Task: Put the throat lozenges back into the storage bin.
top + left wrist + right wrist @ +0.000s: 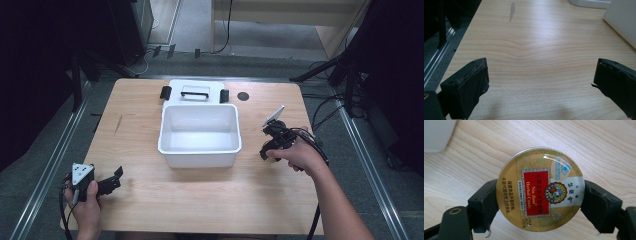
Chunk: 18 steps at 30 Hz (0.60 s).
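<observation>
A round gold candy tin (540, 188) with a red label sits between the two black jaws of my right gripper (540, 202), which press its left and right edges. In the high view the right gripper (270, 150) hovers at the table's right side, just right of the white bin (200, 150), pointing down. My left gripper (116, 179) rests near the table's front left corner, jaws wide apart with only bare wood between them (541, 82). The white bin is empty.
The bin's white lid (195, 92) with black latches lies flat behind the bin. A small dark round spot (243, 96) is at the table's back right. The wooden table (150, 200) has metal rails along both sides on the floor.
</observation>
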Each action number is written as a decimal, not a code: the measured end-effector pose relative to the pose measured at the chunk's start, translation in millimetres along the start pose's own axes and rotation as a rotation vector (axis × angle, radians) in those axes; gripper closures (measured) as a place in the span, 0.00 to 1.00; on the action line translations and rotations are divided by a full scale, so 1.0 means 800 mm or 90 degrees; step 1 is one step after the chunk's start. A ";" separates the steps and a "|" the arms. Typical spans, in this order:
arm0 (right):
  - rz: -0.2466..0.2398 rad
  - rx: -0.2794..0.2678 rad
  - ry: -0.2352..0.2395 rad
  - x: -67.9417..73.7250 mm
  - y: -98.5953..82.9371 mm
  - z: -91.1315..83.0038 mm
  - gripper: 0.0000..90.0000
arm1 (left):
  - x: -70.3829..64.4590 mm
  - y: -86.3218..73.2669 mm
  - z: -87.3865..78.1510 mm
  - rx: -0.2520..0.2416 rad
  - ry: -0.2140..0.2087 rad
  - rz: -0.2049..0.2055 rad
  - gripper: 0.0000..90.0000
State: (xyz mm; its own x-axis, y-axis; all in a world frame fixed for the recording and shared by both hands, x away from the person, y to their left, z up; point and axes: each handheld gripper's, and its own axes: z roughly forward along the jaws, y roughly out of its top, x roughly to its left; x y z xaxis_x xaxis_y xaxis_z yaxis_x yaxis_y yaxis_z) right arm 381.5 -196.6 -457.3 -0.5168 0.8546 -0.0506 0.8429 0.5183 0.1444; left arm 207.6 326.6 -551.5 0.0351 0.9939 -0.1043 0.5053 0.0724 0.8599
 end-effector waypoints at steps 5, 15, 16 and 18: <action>-0.018 -0.013 -0.006 0.006 0.008 -0.012 0.23 | 0.000 0.000 0.000 0.000 0.000 -0.002 0.00; -0.029 -0.024 -0.006 0.015 0.023 -0.037 0.23 | 0.001 0.000 0.000 0.001 -0.001 -0.004 0.00; -0.036 -0.029 -0.005 0.016 0.025 -0.040 0.23 | 0.001 0.000 0.000 0.001 -0.001 -0.004 0.00; -0.035 -0.030 -0.007 0.017 0.026 -0.043 0.23 | 0.001 0.000 0.000 0.001 -0.001 -0.005 0.00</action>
State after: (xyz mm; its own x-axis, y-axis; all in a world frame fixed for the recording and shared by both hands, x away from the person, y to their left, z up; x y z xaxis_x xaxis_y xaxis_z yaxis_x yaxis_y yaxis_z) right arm 387.0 -175.2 -420.8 -0.5607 0.8251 -0.0700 0.8050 0.5629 0.1876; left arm 207.9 327.1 -551.6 0.0326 0.9932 -0.1119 0.5065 0.0800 0.8585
